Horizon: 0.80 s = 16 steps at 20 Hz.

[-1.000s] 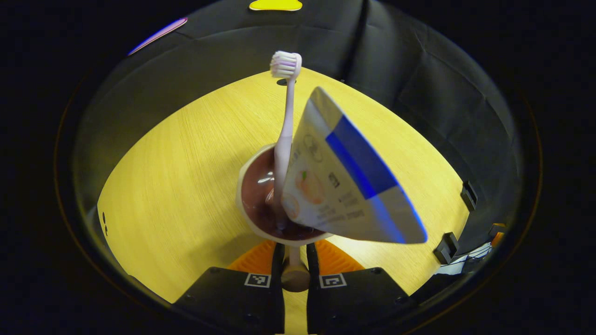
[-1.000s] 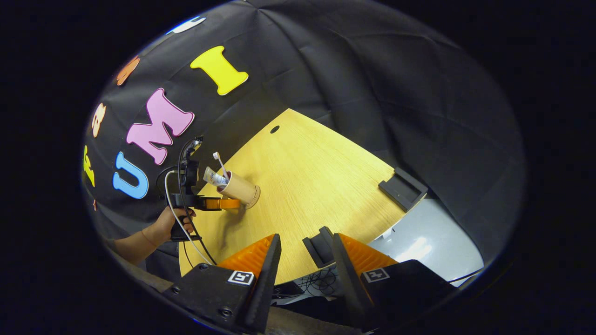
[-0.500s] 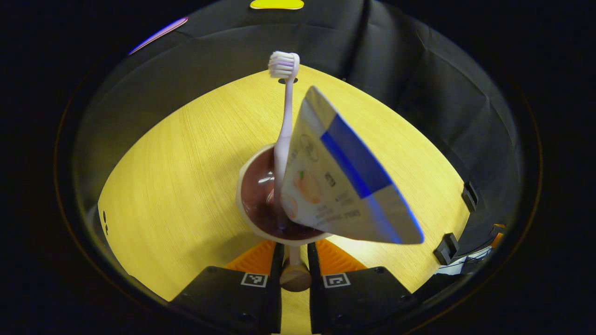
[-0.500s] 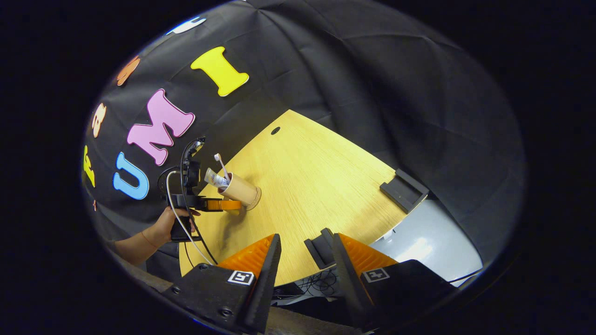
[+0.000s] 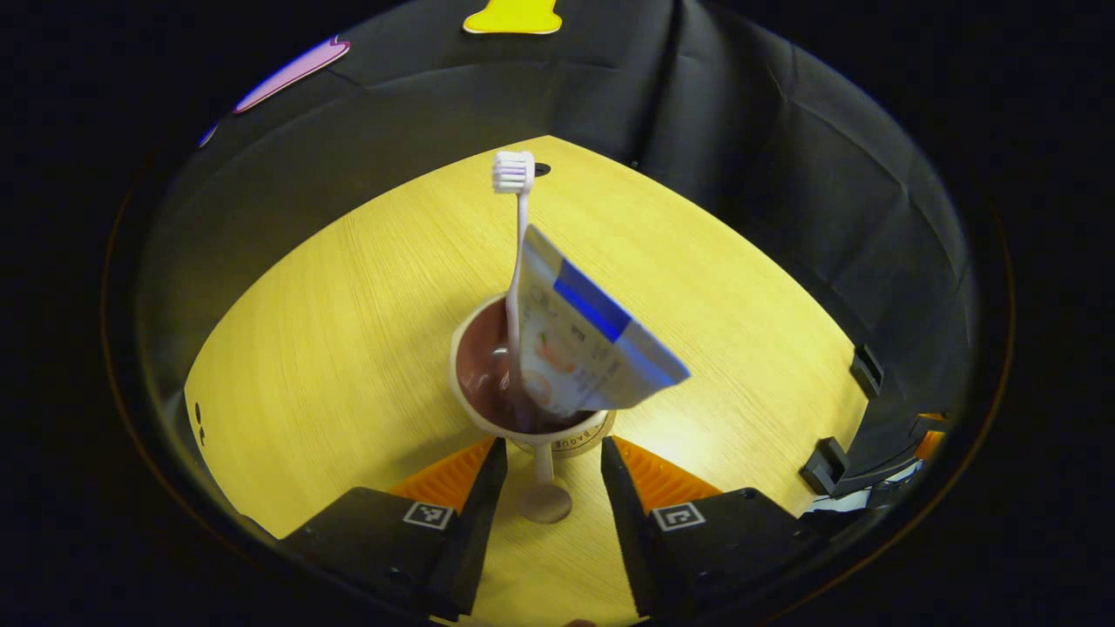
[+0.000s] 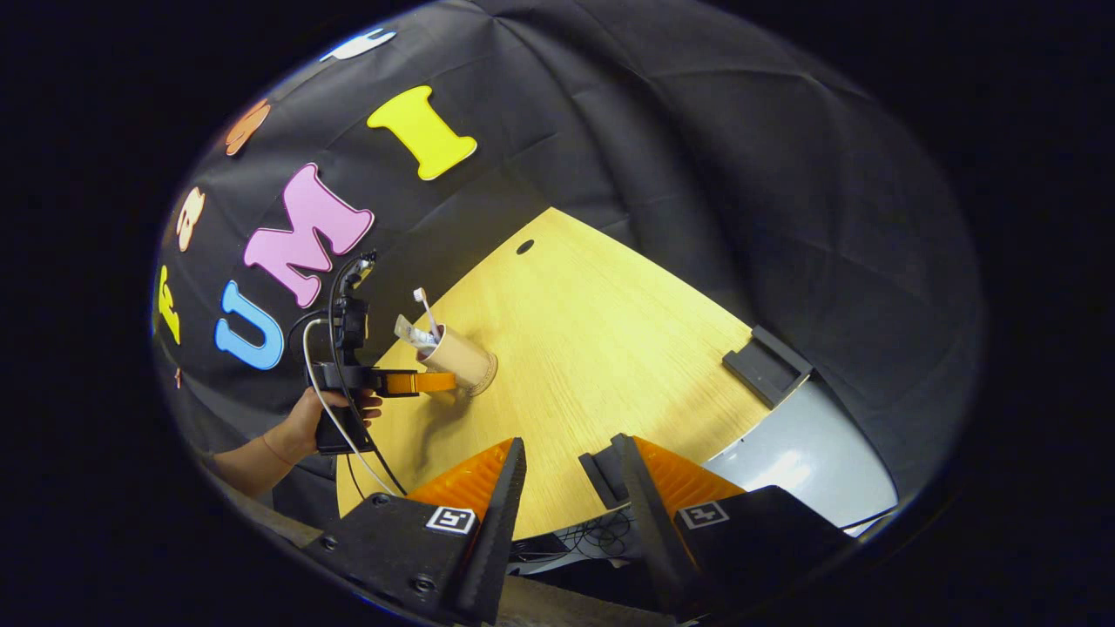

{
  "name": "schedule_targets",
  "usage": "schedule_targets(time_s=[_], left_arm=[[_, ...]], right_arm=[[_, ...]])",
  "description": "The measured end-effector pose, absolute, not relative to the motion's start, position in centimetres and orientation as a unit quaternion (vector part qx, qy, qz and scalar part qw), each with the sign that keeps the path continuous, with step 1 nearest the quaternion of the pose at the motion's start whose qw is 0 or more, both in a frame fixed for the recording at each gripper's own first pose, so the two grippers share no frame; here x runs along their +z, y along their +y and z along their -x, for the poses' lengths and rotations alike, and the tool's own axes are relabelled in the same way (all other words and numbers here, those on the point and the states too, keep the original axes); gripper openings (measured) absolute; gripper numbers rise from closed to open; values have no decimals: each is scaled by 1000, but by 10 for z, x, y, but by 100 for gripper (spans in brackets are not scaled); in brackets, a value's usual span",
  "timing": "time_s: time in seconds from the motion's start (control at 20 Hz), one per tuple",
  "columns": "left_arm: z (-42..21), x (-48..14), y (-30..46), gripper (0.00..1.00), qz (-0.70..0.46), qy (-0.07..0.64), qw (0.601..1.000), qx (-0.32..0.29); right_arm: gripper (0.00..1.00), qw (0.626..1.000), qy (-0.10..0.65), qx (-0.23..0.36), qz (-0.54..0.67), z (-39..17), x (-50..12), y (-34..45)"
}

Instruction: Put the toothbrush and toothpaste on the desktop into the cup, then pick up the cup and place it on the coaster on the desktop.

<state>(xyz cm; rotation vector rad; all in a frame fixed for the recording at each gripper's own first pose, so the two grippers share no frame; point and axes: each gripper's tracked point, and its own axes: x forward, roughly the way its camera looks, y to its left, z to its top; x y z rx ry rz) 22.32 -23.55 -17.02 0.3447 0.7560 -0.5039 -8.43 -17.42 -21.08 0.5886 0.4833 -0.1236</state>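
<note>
Cream cup [image 5: 531, 418] set on round coaster [image 5: 601, 431], left fingers [image 5: 475, 488] parted.
White toothbrush [image 5: 516, 261] is stood upright, head up; white-and-blue toothpaste tube [image 5: 584, 344] is leaned rightward.

Left gripper [image 5: 546, 457], own view: 2 black blocky finger mounts, each carried 1 square black-and-white fiducial tag, ribbed pads on the inner faces, slim black blades along the gap. Right gripper [image 6: 566, 488], own view: same build, 2 black mounts, 1 tag each, ribbed pads, several screws visible on the near left mount. In the right gripper view the left gripper looked like a black pistol-grip handle with a black camera unit on top, a white cable and black cables looping off it. Hand [image 6: 305, 422] on that handle, forearm bare, thin band at the wrist.
</note>
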Motion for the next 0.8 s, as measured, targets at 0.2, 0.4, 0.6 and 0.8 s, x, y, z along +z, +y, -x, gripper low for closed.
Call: schedule_targets(time_s=[0.2, 0.4, 0.6, 0.8], left_arm=[[-214, -145, -220, 74, -163, 326, 900, -240], [-194, -109, -194, 75, -141, 279, 921, -233], [-167, -78, -151, 75, -108, 245, 942, -205], [-136, -56, -102, 75, -45, 222, 960, -165]], right_arm=[[69, 931, 237, -41, -275, 74, -206, -157], [69, 935, 239, -9, -263, 58, -199, -132], [69, 936, 249, 33, -246, 37, -195, -98], [69, 936, 262, 79, -224, 21, -192, -62]])
